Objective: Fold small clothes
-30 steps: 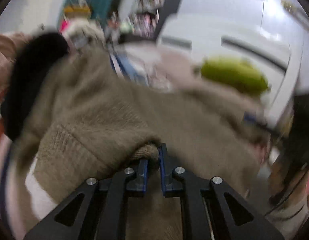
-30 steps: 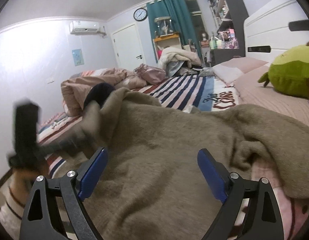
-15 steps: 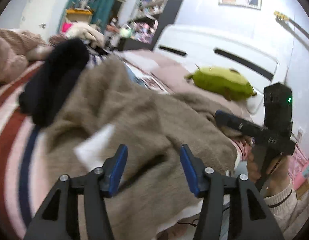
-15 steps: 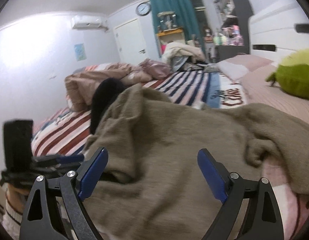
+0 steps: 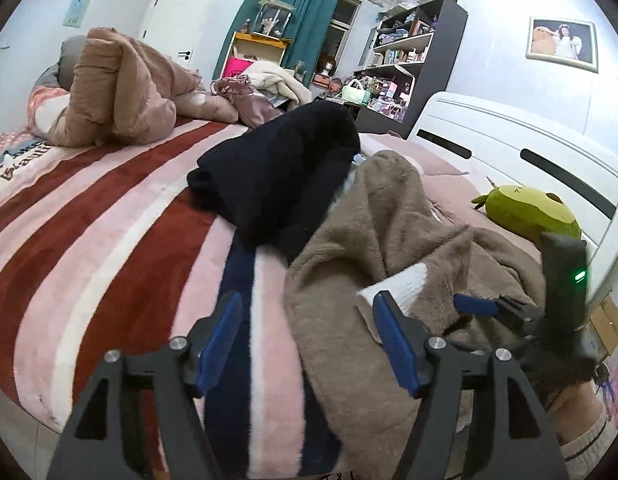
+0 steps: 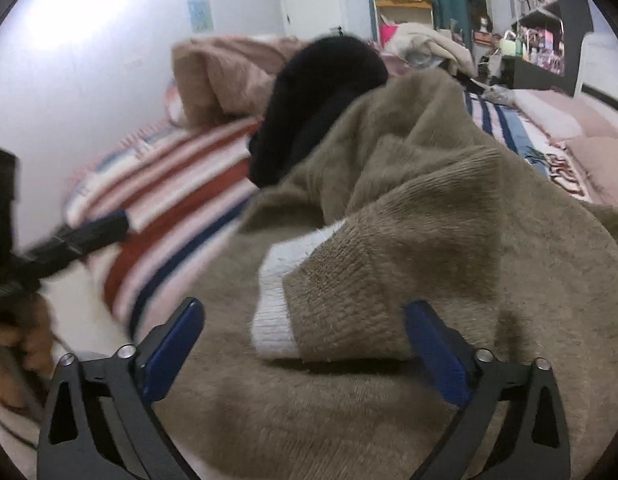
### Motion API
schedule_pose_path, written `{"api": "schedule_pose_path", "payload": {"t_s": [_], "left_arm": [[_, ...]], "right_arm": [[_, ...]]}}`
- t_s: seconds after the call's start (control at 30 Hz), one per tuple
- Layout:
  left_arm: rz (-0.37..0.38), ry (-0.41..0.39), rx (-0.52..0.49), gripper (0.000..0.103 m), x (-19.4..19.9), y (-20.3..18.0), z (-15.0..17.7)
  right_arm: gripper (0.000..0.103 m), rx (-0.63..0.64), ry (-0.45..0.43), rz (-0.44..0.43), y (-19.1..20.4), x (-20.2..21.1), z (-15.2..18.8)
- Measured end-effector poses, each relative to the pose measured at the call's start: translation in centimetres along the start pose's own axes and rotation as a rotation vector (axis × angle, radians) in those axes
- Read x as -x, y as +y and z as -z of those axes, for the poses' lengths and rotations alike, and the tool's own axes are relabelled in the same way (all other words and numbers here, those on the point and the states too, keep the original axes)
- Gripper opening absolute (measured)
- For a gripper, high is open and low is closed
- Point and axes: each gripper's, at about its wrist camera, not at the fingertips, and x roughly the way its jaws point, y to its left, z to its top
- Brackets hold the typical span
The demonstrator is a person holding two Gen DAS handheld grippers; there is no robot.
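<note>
The sweater (image 5: 389, 248) is a fuzzy taupe-brown with a white cuff (image 6: 277, 292). Behind it there's a plain black garment (image 5: 277, 176). The blanket (image 5: 109, 232) has dark red, pink and white stripes plus a couple of navy ones. The duvet (image 5: 121, 88) is dusty brown-pink, the plush (image 5: 529, 212) is lime green, the curtain (image 5: 297, 12) is teal. Both claws are black with blue pads (image 5: 223, 336).

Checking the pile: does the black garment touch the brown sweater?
Touching. In the left wrist view the black garment lies against the brown sweater, no gap between them.
</note>
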Motion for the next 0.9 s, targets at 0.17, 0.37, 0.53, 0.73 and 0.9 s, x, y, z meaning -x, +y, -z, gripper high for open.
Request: {"api": "schedule_pose_path", "payload": {"t_s": [0.17, 0.37, 0.53, 0.73, 0.9], "left_arm": [[0.014, 0.012, 0.016, 0.065, -0.9, 0.6, 0.1], [0.008, 0.025, 0.003, 0.068, -1.3, 0.2, 0.0], [0.000, 0.042, -0.020, 0.069, -1.5, -1.4, 0.2], [-0.013, 0.049, -0.022, 0.069, -1.1, -3.9, 0.6], [-0.027, 0.046, -0.040, 0.069, -0.6, -6.4, 0.9]], "right_arm": [[0.103, 0.032, 0.064, 0.131, 0.4, -3.1, 0.0], [0.079, -0.007, 0.026, 0.166, -1.0, -2.3, -0.6], [0.049, -0.089, -0.080, 0.104, -3.7, 1.7, -0.4], [0.018, -0.183, -0.202, 0.118, -7.9, 6.6, 0.5], [0.007, -0.248, -0.247, 0.192, -12.0, 9.7, 2.2]]}}
